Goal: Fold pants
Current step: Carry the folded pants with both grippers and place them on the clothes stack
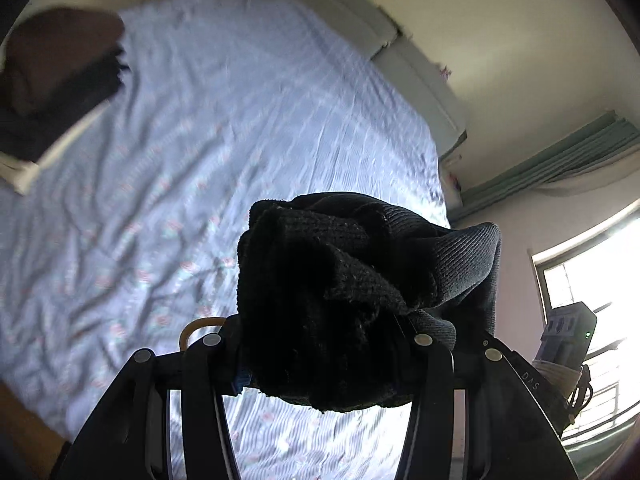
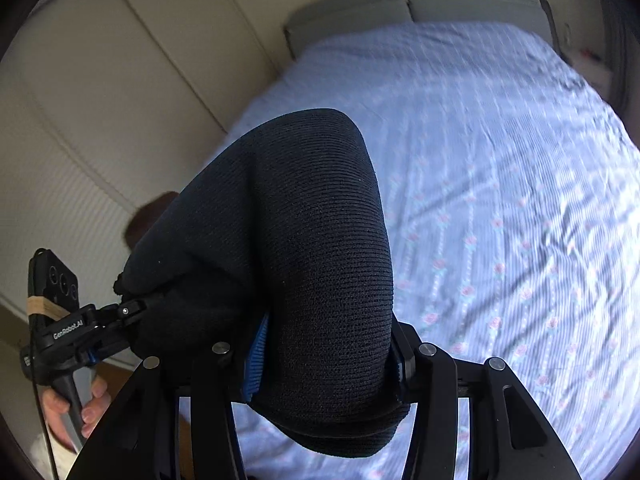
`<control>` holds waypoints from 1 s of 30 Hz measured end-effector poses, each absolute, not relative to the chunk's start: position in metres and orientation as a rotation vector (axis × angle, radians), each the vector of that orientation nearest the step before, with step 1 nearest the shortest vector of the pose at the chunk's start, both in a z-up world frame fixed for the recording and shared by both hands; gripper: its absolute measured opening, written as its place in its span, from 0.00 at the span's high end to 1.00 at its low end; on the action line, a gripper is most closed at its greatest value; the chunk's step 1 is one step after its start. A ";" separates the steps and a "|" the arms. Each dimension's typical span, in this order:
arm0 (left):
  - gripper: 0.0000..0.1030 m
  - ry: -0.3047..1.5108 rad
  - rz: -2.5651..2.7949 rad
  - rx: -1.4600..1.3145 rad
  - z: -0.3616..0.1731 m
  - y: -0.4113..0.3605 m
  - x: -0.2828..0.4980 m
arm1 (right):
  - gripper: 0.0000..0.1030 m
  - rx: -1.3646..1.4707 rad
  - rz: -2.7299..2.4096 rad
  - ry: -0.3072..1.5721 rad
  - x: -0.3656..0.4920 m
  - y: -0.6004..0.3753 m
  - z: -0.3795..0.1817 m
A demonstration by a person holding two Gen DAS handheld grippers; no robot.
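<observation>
The pants [image 1: 344, 292] are dark ribbed knit and hang in the air above the bed. My left gripper [image 1: 320, 364] is shut on a bunched part of them, which hides its fingertips. My right gripper [image 2: 324, 364] is shut on a thick fold of the pants [image 2: 312, 248], with a blue pad [image 2: 256, 356] showing at the left. The left gripper [image 2: 132, 312] also shows at the lower left of the right wrist view, clamped on the same cloth. The other gripper's body shows at the right edge of the left wrist view, its fingers out of sight.
A bed with a pale blue flowered sheet [image 1: 208, 152] lies below both grippers; it also shows in the right wrist view [image 2: 500, 200]. A stack of folded brown and dark clothes [image 1: 56, 76] sits on the bed's far left. Grey pillows [image 2: 400, 4], a wardrobe [image 2: 100, 100] and a window [image 1: 592, 280] surround it.
</observation>
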State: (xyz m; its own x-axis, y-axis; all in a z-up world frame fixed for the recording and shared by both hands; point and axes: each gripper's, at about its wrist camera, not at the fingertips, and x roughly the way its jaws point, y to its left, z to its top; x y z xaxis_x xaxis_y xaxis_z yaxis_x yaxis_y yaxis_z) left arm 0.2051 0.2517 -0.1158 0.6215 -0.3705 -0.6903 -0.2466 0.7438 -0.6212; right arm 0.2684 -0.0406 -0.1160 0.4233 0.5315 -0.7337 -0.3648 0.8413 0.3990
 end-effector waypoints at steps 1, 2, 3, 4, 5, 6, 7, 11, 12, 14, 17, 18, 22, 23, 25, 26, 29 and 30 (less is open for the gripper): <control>0.53 0.906 -0.071 -0.744 -0.105 0.254 0.196 | 0.52 0.192 0.579 0.968 0.261 -0.037 -0.109; 0.53 0.884 -0.060 -0.726 -0.092 0.260 0.182 | 0.52 0.196 0.592 0.955 0.255 -0.034 -0.102; 0.53 0.869 -0.058 -0.715 -0.084 0.263 0.174 | 0.52 0.204 0.611 0.935 0.245 -0.028 -0.092; 0.53 0.854 -0.057 -0.703 -0.076 0.269 0.164 | 0.52 0.207 0.618 0.924 0.240 -0.025 -0.088; 0.52 0.839 -0.054 -0.692 -0.068 0.277 0.153 | 0.52 0.213 0.628 0.905 0.230 -0.017 -0.079; 0.52 0.830 -0.051 -0.689 -0.063 0.283 0.146 | 0.52 0.216 0.631 0.897 0.222 -0.017 -0.075; 0.52 0.822 -0.049 -0.684 -0.060 0.290 0.139 | 0.52 0.215 0.631 0.889 0.215 -0.005 -0.072; 0.53 0.771 -0.047 -0.668 -0.049 0.335 0.110 | 0.52 0.211 0.641 0.860 0.185 0.032 -0.056; 0.53 0.765 -0.053 -0.666 -0.048 0.346 0.105 | 0.52 0.216 0.639 0.850 0.176 0.046 -0.054; 0.53 0.766 -0.077 -0.662 -0.046 0.374 0.095 | 0.52 0.231 0.622 0.829 0.158 0.071 -0.051; 0.53 0.795 -0.109 -0.656 -0.044 0.412 0.081 | 0.52 0.262 0.584 0.828 0.133 0.106 -0.050; 0.53 0.797 -0.113 -0.652 -0.045 0.423 0.076 | 0.52 0.268 0.580 0.830 0.126 0.118 -0.051; 0.53 0.812 -0.102 -0.674 -0.046 0.463 0.057 | 0.52 0.268 0.583 0.855 0.111 0.159 -0.050; 0.53 0.812 -0.097 -0.678 -0.045 0.474 0.052 | 0.52 0.264 0.586 0.863 0.109 0.170 -0.049; 0.53 0.802 -0.087 -0.690 -0.043 0.486 0.045 | 0.52 0.255 0.601 0.870 0.105 0.189 -0.045; 0.54 0.792 -0.078 -0.689 -0.040 0.493 0.040 | 0.52 0.256 0.607 0.873 0.106 0.191 -0.045; 0.54 0.776 -0.035 -0.698 -0.034 0.512 0.035 | 0.52 0.251 0.655 0.875 0.108 0.209 -0.045; 0.54 0.770 -0.023 -0.701 -0.032 0.516 0.034 | 0.52 0.258 0.673 0.878 0.111 0.217 -0.044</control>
